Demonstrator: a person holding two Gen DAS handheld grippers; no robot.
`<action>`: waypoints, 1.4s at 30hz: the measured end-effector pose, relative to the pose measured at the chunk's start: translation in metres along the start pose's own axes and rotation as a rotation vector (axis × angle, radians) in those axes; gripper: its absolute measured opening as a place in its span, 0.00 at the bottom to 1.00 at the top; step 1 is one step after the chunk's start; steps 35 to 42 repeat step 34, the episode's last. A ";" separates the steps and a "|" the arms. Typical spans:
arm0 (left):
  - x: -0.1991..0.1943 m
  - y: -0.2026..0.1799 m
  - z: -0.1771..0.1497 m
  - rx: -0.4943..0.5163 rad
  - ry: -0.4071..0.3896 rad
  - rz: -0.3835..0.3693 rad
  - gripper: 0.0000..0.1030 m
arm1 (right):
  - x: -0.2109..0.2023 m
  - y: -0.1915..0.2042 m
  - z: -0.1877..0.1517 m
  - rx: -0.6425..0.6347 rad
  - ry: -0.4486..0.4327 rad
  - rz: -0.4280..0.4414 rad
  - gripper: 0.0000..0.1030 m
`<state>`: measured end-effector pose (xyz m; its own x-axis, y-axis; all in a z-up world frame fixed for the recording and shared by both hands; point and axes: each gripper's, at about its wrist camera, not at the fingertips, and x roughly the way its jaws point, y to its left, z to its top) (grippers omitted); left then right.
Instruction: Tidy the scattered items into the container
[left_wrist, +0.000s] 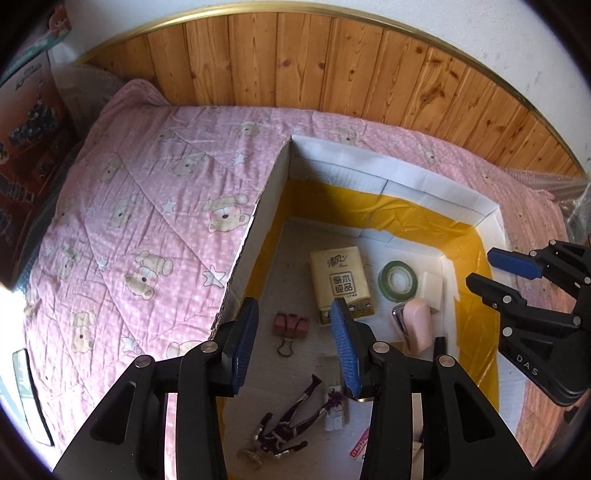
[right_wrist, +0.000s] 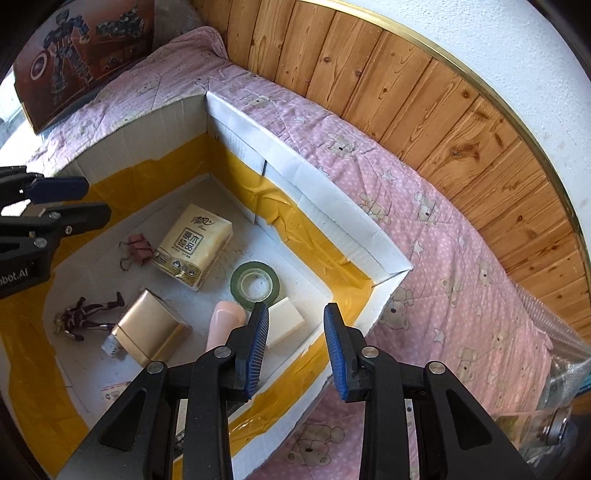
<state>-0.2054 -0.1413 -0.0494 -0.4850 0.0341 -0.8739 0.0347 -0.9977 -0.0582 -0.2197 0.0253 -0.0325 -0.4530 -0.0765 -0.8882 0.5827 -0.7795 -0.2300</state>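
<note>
1. Left wrist view: my left hand-held gripper (left_wrist: 295, 347) hangs at lower centre over the open white cardboard box (left_wrist: 388, 173), its blue pads moderately apart with nothing between them.
2. The box fills the centre and right of the frame, resting on the bed's pink teddy-bear quilt (left_wrist: 140, 229), with yellow tape along its inner walls.
3. On the box floor: a tissue pack (left_wrist: 340, 284) at centre, a green tape roll (left_wrist: 398, 281) to its right, a pink binder clip (left_wrist: 290, 326) to its left, a pink stapler (left_wrist: 417, 325) at right, and a small purple action figure (left_wrist: 291, 424) at lower centre.
4. My right hand-held gripper (left_wrist: 495, 273) enters from the right edge over the box's right wall, jaws apart and empty.
5. Right wrist view: my right hand-held gripper (right_wrist: 295, 347) sits at lower centre above the box's near right corner, pads moderately apart, holding nothing.
6. The box (right_wrist: 332, 206) spans left and centre; inside lie the tissue pack (right_wrist: 192, 245), tape roll (right_wrist: 255, 284), binder clip (right_wrist: 136, 247), action figure (right_wrist: 88, 317), a gold tin (right_wrist: 147, 328), a white block (right_wrist: 288, 321) and the stapler (right_wrist: 225, 321).
7. My left hand-held gripper (right_wrist: 81, 199) shows at the left edge, jaws apart.
8. A robot-toy carton (right_wrist: 85, 48) stands at upper left.
</note>
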 end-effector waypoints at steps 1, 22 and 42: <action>-0.003 -0.001 0.000 0.002 -0.007 -0.001 0.43 | -0.002 -0.001 -0.001 0.007 0.001 0.006 0.32; -0.091 -0.016 -0.044 -0.055 -0.187 -0.108 0.56 | -0.089 0.061 -0.081 -0.197 -0.002 0.084 0.40; -0.125 -0.019 -0.097 -0.098 -0.251 -0.076 0.61 | -0.115 0.099 -0.125 -0.281 -0.001 0.086 0.40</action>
